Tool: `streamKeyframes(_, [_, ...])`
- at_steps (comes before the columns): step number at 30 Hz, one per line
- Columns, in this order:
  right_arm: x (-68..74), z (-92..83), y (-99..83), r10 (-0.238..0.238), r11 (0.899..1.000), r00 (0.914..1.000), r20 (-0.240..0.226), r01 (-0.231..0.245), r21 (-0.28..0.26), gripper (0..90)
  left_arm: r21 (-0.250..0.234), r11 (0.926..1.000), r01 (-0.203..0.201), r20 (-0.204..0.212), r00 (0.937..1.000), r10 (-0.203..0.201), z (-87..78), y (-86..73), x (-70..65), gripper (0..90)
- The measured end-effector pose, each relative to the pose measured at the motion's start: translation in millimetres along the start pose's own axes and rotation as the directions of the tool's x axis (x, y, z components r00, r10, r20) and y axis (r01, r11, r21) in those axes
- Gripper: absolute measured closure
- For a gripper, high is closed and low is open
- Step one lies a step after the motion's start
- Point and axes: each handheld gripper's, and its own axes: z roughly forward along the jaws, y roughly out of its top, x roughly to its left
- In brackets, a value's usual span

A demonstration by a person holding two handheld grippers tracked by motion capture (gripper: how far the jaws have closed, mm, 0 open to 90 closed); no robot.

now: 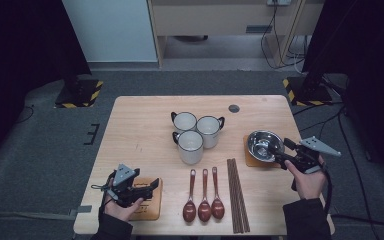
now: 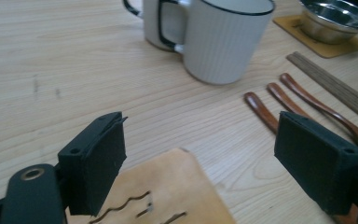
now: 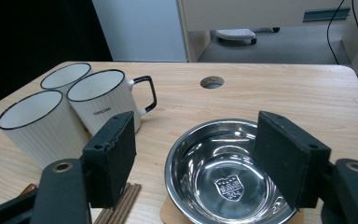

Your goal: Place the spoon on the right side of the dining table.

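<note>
The bench [image 1: 140,130] is pale wood with fine darker grain. Three mugs [image 1: 200,131] are white with ribbed sides, thin black rims and black handles. The bowl [image 1: 265,145] is shiny silver steel with a small crest stamped in its bottom, and it sits on a tan coaster [image 1: 252,161]. A second tan coaster [image 1: 147,207] bears dark wavy cut lines. Three spoons [image 1: 204,197] are glossy reddish brown; the chopsticks [image 1: 237,195] are a duller dark brown. Both claws are matt black, the left claw [image 2: 200,163] and the right claw [image 3: 196,163] alike.
</note>
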Motion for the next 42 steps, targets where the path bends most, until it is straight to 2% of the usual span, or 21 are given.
streamKeyframes(8, [7.7, 5.3, -2.5, -0.023, 0.999, 0.9995, -0.019, 0.024, 0.022, 29.6, 0.025, 0.9976, -0.065, 0.071, 0.9955, 0.064, 18.1, 7.9, -28.6, 16.4])
streamKeyframes(16, [13.9, 9.9, -5.7, -0.033, 0.999, 0.9989, -0.034, 0.035, 0.040, 29.7, 0.056, 0.9897, -0.132, 0.130, 0.9838, 0.123, 40.2, 13.4, -57.9, 17.0])
streamKeyframes(22, [16.5, 13.0, -9.3, -0.042, 0.997, 0.9984, -0.038, 0.044, 0.058, 30.8, 0.066, 0.9840, -0.166, 0.156, 0.9757, 0.154, 49.6, 17.4, -72.2, 17.0])
streamKeyframes(28, [22.6, 17.3, -11.5, -0.057, 0.996, 0.9970, -0.053, 0.060, 0.067, 32.4, 0.090, 0.9763, -0.197, 0.180, 0.9674, 0.179, 61.3, 13.3, -86.0, 17.8])
streamKeyframes(35, [27.8, 22.4, -15.1, -0.063, 0.994, 0.9956, -0.070, 0.069, 0.088, 32.8, 0.135, 0.9595, -0.247, 0.226, 0.9506, 0.213, 76.4, 3.4, -103.9, 18.2])
streamKeyframes(40, [29.6, 24.0, -15.9, -0.062, 0.994, 0.9949, -0.080, 0.069, 0.090, 33.3, 0.147, 0.9543, -0.260, 0.263, 0.9403, 0.216, 82.7, 0.8, -113.3, 19.9])
streamKeyframes(42, [30.1, 25.0, -16.8, -0.066, 0.993, 0.9944, -0.083, 0.074, 0.095, 33.5, 0.150, 0.9486, -0.279, 0.273, 0.9338, 0.232, 85.5, 0.0, -117.3, 20.7])
